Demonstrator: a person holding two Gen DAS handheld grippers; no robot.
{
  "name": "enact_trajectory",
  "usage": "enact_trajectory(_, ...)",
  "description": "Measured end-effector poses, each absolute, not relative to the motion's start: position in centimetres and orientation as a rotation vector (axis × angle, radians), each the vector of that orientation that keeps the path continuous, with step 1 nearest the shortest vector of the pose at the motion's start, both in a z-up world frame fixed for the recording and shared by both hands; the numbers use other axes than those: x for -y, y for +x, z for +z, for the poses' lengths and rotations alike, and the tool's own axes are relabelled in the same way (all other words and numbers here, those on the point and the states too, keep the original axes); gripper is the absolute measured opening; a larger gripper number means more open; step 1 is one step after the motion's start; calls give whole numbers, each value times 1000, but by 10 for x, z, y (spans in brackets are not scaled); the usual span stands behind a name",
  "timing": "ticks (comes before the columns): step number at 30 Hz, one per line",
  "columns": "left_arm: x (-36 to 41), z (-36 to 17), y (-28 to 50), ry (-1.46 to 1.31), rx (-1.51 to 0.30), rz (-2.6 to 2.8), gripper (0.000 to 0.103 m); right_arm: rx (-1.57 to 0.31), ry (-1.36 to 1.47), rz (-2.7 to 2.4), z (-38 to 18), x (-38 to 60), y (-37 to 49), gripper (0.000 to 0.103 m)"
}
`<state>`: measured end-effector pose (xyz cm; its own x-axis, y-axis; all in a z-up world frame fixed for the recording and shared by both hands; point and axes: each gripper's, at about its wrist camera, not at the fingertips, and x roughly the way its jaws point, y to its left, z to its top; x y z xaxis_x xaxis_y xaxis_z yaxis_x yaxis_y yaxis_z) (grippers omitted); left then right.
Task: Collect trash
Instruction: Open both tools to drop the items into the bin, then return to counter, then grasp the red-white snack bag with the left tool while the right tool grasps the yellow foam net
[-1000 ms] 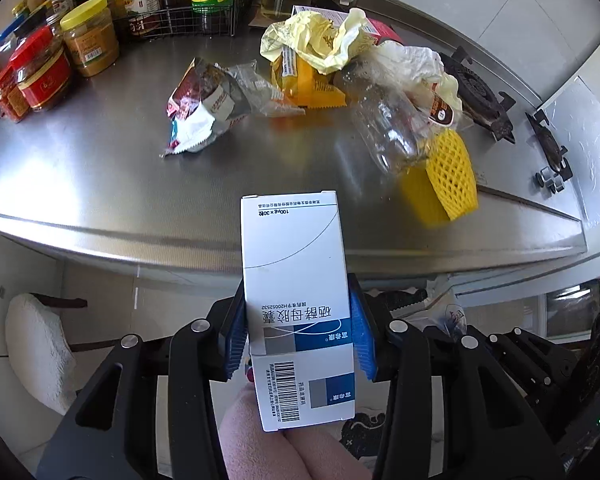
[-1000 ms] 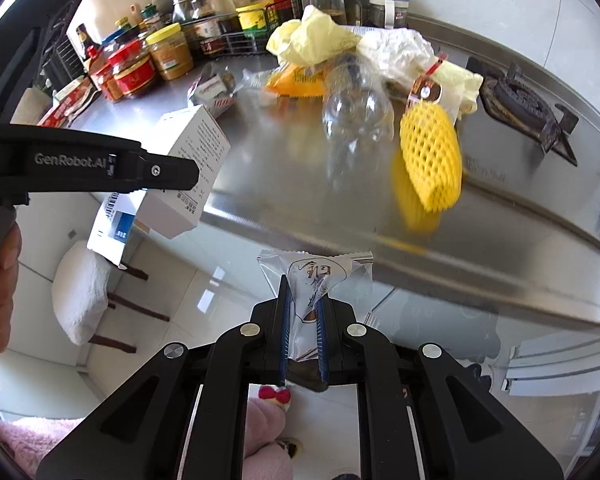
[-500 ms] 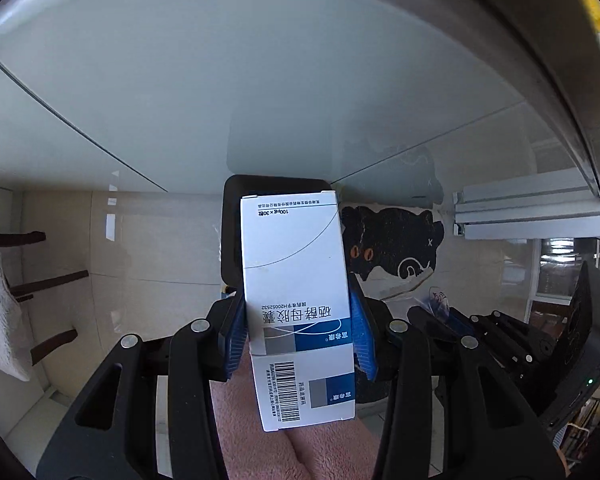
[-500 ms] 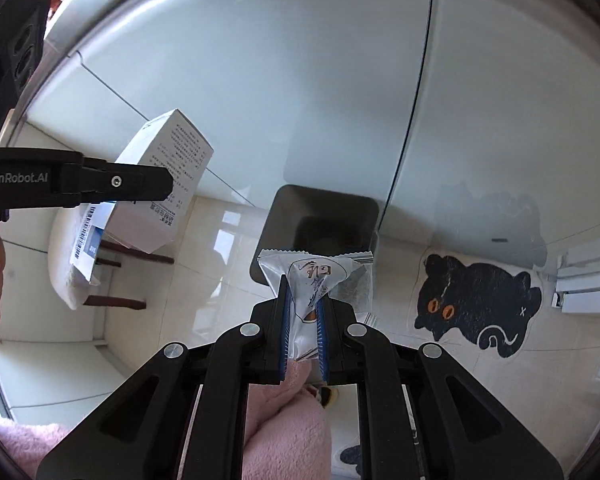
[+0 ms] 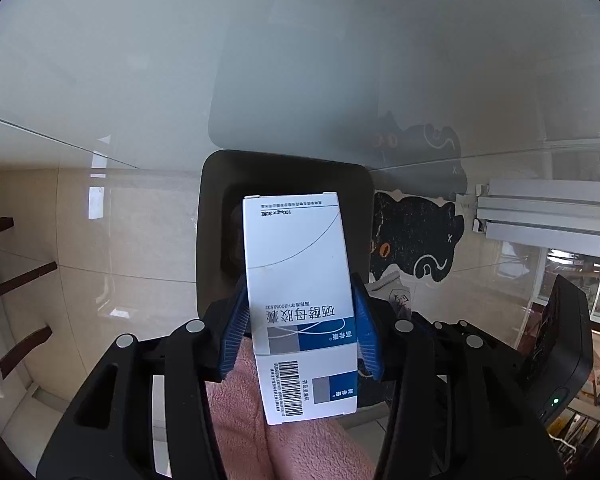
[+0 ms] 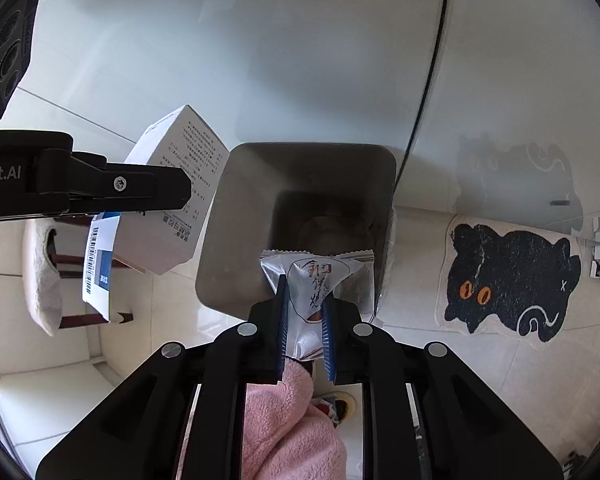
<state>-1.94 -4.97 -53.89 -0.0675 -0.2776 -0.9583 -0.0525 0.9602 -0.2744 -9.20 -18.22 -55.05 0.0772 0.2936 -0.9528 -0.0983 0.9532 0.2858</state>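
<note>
My left gripper [image 5: 300,312] is shut on a white and blue medicine box [image 5: 300,280], held above a dark square trash bin [image 5: 216,220] on the floor. The box also shows in the right wrist view [image 6: 172,208], left of the bin [image 6: 300,184]. My right gripper [image 6: 304,308] is shut on a silver snack wrapper [image 6: 316,280], held over the near edge of the bin's opening. Some trash lies dimly in the bin's bottom.
A pale glossy cabinet front [image 6: 260,60] rises behind the bin. A black cat-shaped mat [image 6: 512,276] lies on the tiled floor to the right. A stool with dark legs [image 6: 40,272] stands at the left. Pink slippers [image 6: 284,420] show below the grippers.
Both grippers have dropped from countertop level down in front of the cabinet and closed in over the bin. Each still holds its item.
</note>
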Motion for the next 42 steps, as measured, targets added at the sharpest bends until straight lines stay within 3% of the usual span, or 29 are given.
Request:
enact_trajectory(2, 48, -536, -19, -259, -1628, -198, 61, -1468, 170, 286, -550, 180, -90, 39)
enact_trajectory(3, 48, -533, -18, -259, -1621, -201, 62, -1465, 175, 289, -550, 182, -91, 44)
enact_trajectory(7, 46, -523, -11, -244, -1603, -198, 65, -1455, 153, 304, -541, 176, -91, 51)
enact_trajectory(10, 44, -505, -12, -220, -1580, -191, 70, -1455, 127, 303, -529, 176, -92, 62)
enact_trajectory(16, 22, -423, -36, -194, -1466, -187, 82, -1367, 113, 293, -447, 197, -102, 92)
enact_trajectory(19, 6, -370, -47, -190, -1383, -178, 89, -1298, 171, 261, -389, 212, -104, 100)
enact_trajectory(23, -10, -299, -55, -166, -1253, -179, 95, -1204, 243, 258, -314, 227, -98, 100)
enact_trajectory(29, -28, -220, -58, -125, -1086, -192, 95, -1019, 228, 261, -219, 231, -85, 100)
enact_trajectory(38, -39, -166, -25, -67, -926, -137, 95, -854, 177, 189, -168, 241, -47, 100)
enact_trajectory(39, -42, -164, -20, -59, -915, -129, 95, -848, 173, 180, -168, 241, -42, 98)
enact_trajectory(42, -48, -162, 0, -59, -893, -110, 95, -856, 193, 176, -173, 245, -23, 81)
